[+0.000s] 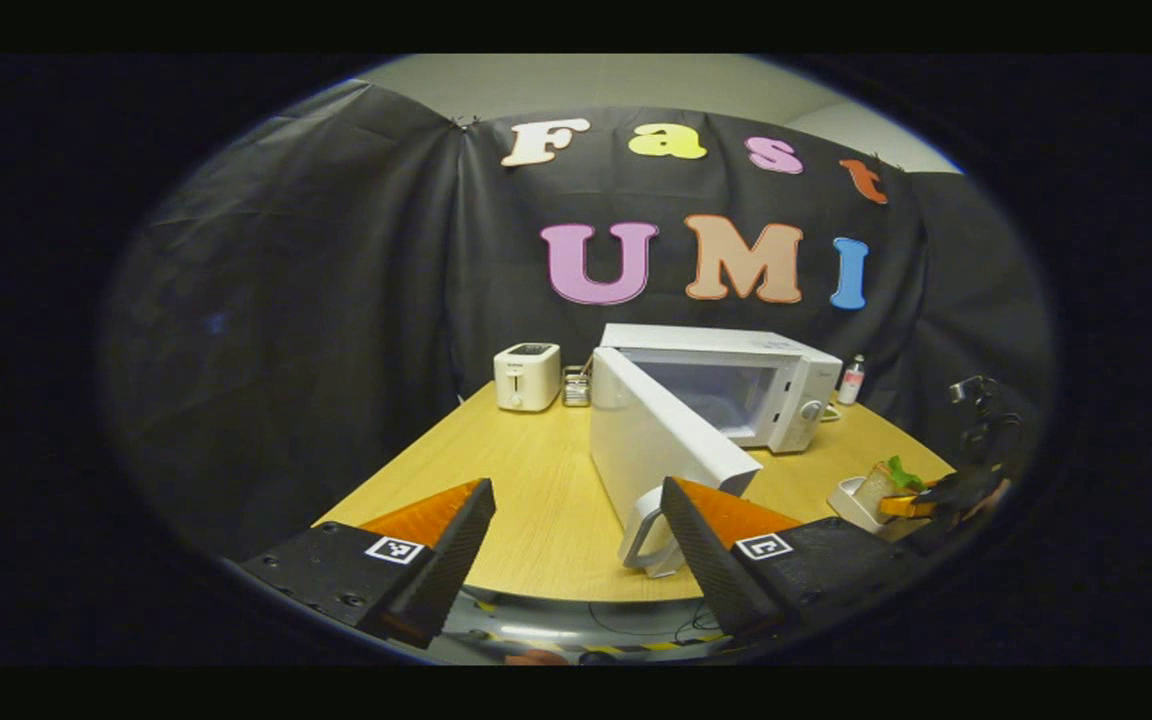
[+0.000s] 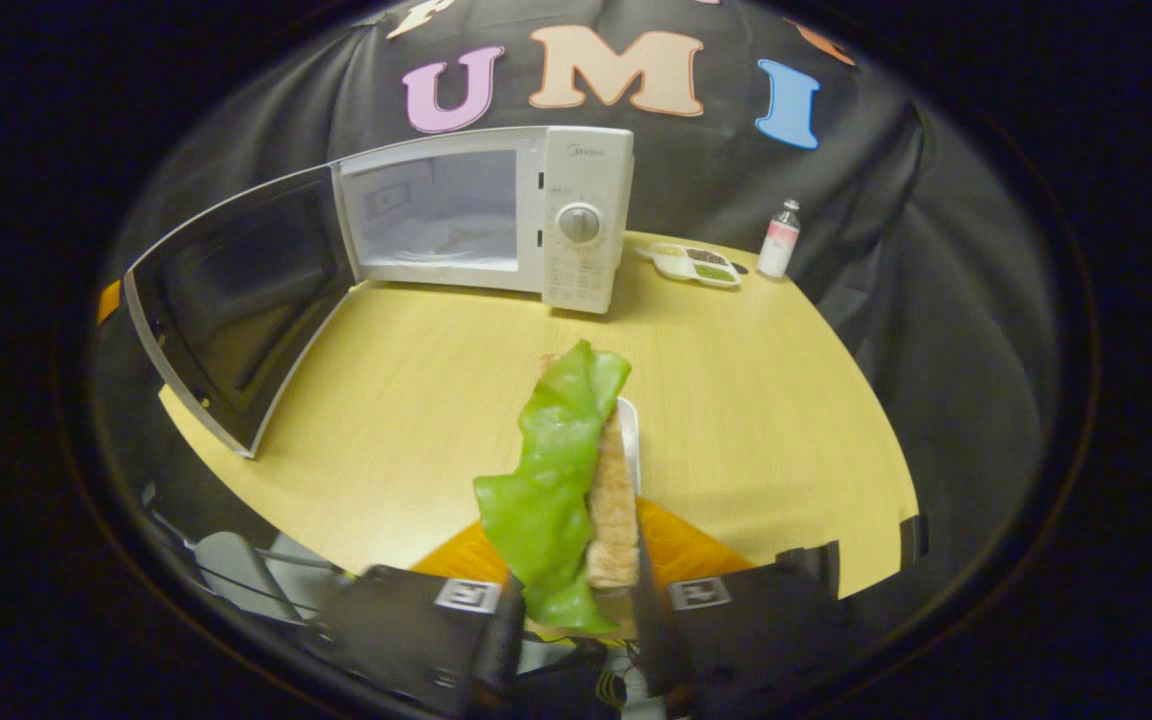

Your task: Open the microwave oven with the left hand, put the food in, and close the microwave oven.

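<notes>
White microwave [image 2: 496, 215] door [image 2: 236, 305] stands open. Right gripper [image 2: 576, 610] clamps the sandwich [image 2: 576, 480] above the table's [image 2: 786, 400] front edge; left gripper [image 1: 576, 540] gapes empty. Advise level carry, clearing door.

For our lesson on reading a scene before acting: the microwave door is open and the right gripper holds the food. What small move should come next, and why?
Probably carry the sandwich, held between the right gripper fingers, forward toward the microwave cavity. Its door already stands wide open, the cavity looks empty, and the left gripper is open, near the door handle.
</notes>
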The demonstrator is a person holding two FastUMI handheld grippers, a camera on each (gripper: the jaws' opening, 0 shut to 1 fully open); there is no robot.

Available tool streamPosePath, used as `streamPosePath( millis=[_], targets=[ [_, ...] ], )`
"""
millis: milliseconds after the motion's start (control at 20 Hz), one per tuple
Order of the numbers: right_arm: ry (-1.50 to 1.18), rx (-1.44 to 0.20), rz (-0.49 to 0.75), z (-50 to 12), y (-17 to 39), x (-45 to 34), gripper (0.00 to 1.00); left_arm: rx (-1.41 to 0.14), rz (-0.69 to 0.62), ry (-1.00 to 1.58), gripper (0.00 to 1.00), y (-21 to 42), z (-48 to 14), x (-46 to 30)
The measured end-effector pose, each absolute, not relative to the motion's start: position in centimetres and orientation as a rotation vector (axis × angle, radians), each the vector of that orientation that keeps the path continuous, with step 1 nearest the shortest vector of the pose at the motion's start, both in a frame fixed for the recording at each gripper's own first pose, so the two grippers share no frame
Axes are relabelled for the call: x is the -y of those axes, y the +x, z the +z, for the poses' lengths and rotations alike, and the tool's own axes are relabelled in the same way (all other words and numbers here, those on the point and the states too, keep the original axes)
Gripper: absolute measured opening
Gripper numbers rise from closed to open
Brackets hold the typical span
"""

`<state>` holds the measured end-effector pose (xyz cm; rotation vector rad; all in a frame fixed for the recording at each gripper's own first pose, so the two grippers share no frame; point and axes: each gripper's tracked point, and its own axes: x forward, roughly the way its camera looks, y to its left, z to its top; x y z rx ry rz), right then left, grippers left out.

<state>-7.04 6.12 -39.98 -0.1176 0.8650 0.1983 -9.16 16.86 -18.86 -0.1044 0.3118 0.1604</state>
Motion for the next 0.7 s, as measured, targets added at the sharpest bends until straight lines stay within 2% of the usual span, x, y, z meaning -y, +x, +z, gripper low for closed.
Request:
streamPosePath(
  millis=[50, 100, 150, 200, 250, 300, 350, 500, 550, 600, 700],
  targets=[
    [-0.118, -0.872, 0.205, -39.9, -7.1, -6.3, 0.36, -0.303, 0.158, -0.107, 0.97, -9.2, -18.9, -16.7],
    [-0.125, -0.870, 0.208, -39.8, -7.0, -6.3, 0.36, -0.307, 0.152, -0.119, 0.97, -9.1, -19.2, -16.3],
    [-0.131, -0.855, 0.207, -39.6, -6.7, -6.3, 0.29, -0.323, 0.142, -0.129, 0.99, -9.3, -19.9, -15.8],
    [-0.133, -0.836, 0.209, -38.9, -6.2, -6.4, 0.28, -0.336, 0.137, -0.136, 0.97, -9.5, -20.3, -15.5],
    [-0.127, -0.819, 0.209, -38.4, -5.9, -6.4, 0.34, -0.334, 0.132, -0.142, 0.98, -9.7, -20.3, -15.3],
    [-0.117, -0.805, 0.206, -37.7, -5.5, -6.5, 0.28, -0.329, 0.127, -0.149, 0.98, -9.8, -20.1, -15.2],
    [-0.113, -0.793, 0.208, -37.0, -5.1, -6.7, 0.34, -0.327, 0.124, -0.154, 0.97, -9.9, -20.0, -15.1],
    [-0.126, -0.738, 0.220, -34.8, -3.5, -7.9, 0.34, -0.317, 0.123, -0.143, 0.97, -9.8, -19.7, -15.9],
    [-0.114, -0.715, 0.233, -34.0, -3.0, -9.0, 0.28, -0.314, 0.122, -0.134, 0.97, -10.0, -19.7, -16.3],
    [-0.084, -0.702, 0.245, -33.2, -2.5, -10.2, 0.34, -0.317, 0.116, -0.127, 0.97, -10.1, -19.7, -16.6],
    [0.010, -0.697, 0.276, -32.1, -1.6, -13.4, 0.34, -0.323, 0.104, -0.129, 0.97, -10.5, -20.0, -16.8]
  ],
)
